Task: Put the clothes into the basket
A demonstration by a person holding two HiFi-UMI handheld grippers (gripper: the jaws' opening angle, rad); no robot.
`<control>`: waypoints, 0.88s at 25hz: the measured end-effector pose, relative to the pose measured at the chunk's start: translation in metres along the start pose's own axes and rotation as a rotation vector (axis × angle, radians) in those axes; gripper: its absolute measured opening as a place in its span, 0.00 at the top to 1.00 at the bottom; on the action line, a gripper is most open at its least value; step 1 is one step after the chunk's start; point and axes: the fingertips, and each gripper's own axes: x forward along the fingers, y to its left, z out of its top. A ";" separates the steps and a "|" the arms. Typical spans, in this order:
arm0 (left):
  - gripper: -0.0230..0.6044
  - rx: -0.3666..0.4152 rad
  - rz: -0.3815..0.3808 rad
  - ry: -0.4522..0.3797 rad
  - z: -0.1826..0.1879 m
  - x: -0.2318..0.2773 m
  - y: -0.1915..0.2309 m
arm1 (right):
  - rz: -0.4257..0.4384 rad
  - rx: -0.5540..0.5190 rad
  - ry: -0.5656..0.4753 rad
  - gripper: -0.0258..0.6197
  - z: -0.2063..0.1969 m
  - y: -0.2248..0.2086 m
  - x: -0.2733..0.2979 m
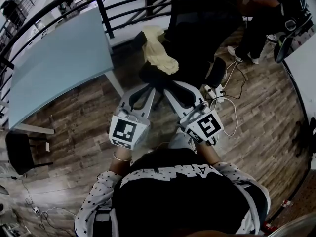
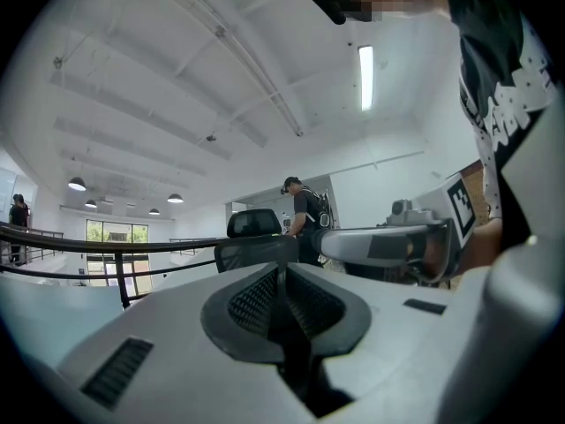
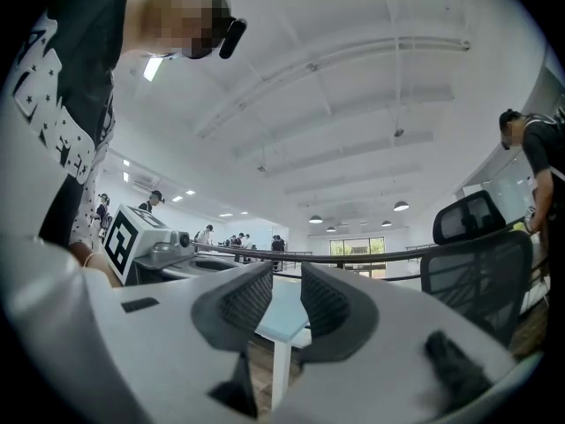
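A pale yellow garment (image 1: 159, 51) lay crumpled on the left side of a black office chair (image 1: 197, 38), draped over the edge of its seat, towards the far side of the scene. Nothing held it.

On the near side of the chair, both tools pointed at it roughly level, side by side, with their tips close to the seat but apart from the garment. The left tool (image 1: 146, 89) had its ribbed pads pressed together with nothing between them. The right tool (image 1: 174, 89) stood narrowly open and empty; through its gap only a table's corner and leg could be seen.

That pale blue table (image 1: 59, 63) stood to the left of the chair, with a dark railing (image 1: 103, 9) curving behind both. A white power strip with cables (image 1: 217, 90) lay on the wooden floor (image 1: 266, 112) right of the chair. At the far right another person (image 1: 266, 14) in dark clothes sat.
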 end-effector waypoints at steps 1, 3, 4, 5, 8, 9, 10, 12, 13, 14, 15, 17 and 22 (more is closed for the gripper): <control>0.93 0.002 0.001 0.002 0.000 0.003 -0.001 | 0.000 0.002 -0.001 0.83 -0.001 -0.003 -0.001; 0.93 0.008 0.003 0.007 -0.001 0.008 -0.002 | 0.001 0.005 -0.003 0.83 -0.002 -0.009 -0.001; 0.93 0.010 0.006 0.009 -0.001 0.011 -0.001 | 0.003 0.006 -0.003 0.82 -0.002 -0.013 0.000; 0.93 0.011 0.008 0.011 -0.001 0.014 -0.001 | 0.005 0.007 -0.003 0.82 -0.003 -0.016 0.001; 0.93 0.012 0.021 0.015 -0.002 0.022 0.003 | 0.013 0.009 -0.005 0.82 -0.004 -0.026 0.004; 0.93 0.013 0.025 0.017 -0.002 0.024 0.004 | 0.016 0.010 -0.006 0.82 -0.004 -0.029 0.005; 0.93 0.013 0.029 0.018 -0.002 0.027 0.005 | 0.020 0.011 -0.007 0.82 -0.004 -0.032 0.006; 0.93 0.014 0.036 0.019 -0.001 0.032 0.007 | 0.028 0.011 -0.008 0.82 -0.005 -0.038 0.009; 0.93 0.014 0.040 0.019 -0.001 0.035 0.008 | 0.032 0.011 -0.008 0.81 -0.005 -0.040 0.011; 0.93 0.015 0.044 0.019 -0.001 0.038 0.009 | 0.037 0.012 -0.008 0.81 -0.006 -0.043 0.012; 0.93 0.016 0.050 0.019 -0.001 0.041 0.010 | 0.041 0.013 -0.009 0.81 -0.006 -0.046 0.013; 0.93 0.018 0.060 0.018 0.001 0.047 0.013 | 0.051 0.015 -0.011 0.81 -0.005 -0.053 0.015; 0.93 0.024 0.080 0.017 0.006 0.061 0.019 | 0.076 0.010 -0.011 0.81 -0.002 -0.068 0.024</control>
